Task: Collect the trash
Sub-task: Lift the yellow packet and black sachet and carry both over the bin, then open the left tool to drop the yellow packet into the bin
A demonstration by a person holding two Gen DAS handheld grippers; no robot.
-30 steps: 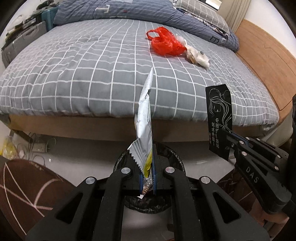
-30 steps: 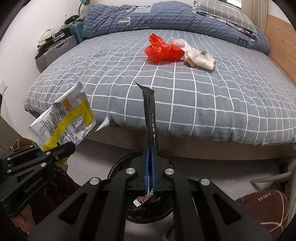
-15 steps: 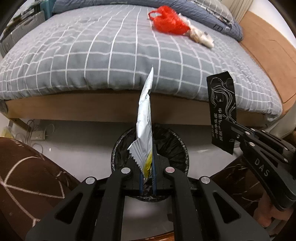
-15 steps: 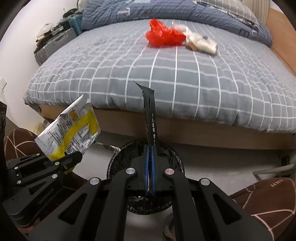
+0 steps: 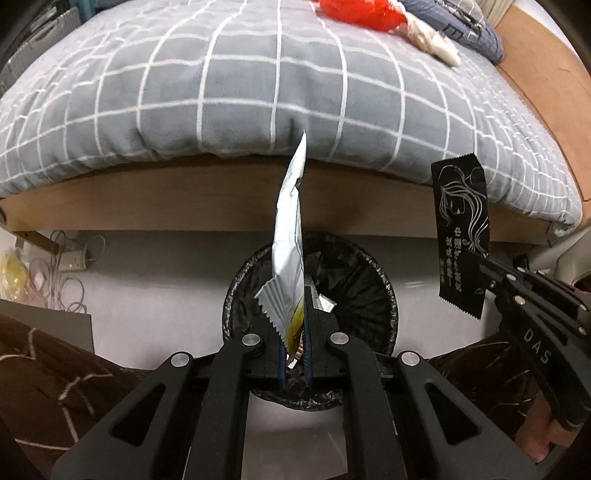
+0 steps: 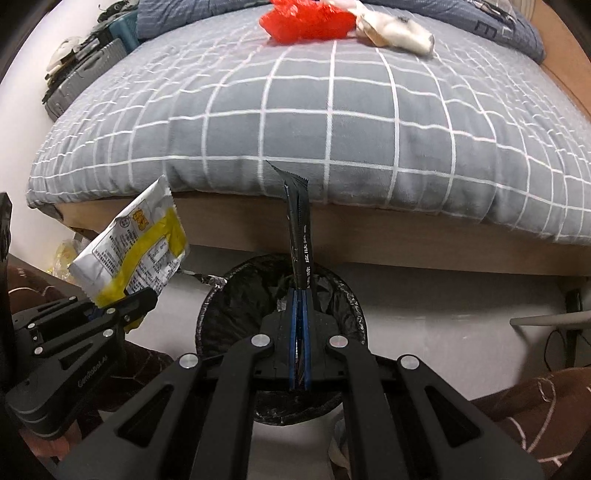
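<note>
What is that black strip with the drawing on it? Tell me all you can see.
The black wrapper is a flat, thin packet, plastic or foil by its look, with zigzag-cut ends, a pale line drawing of a long-haired woman and small pale lettering. The right tool is shut on its lower part, holding it upright above the black-lined trash bin.

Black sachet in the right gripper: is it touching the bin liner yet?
Cannot tell. In the right wrist view the black sachet, clamped in the right gripper, overlaps the bin liner, but no gap or contact shows plainly.

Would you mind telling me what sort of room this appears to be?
Most likely a bedroom: a bed with a grey checked cover, a folded duvet at its head, and suitcases stacked beside it.
</note>
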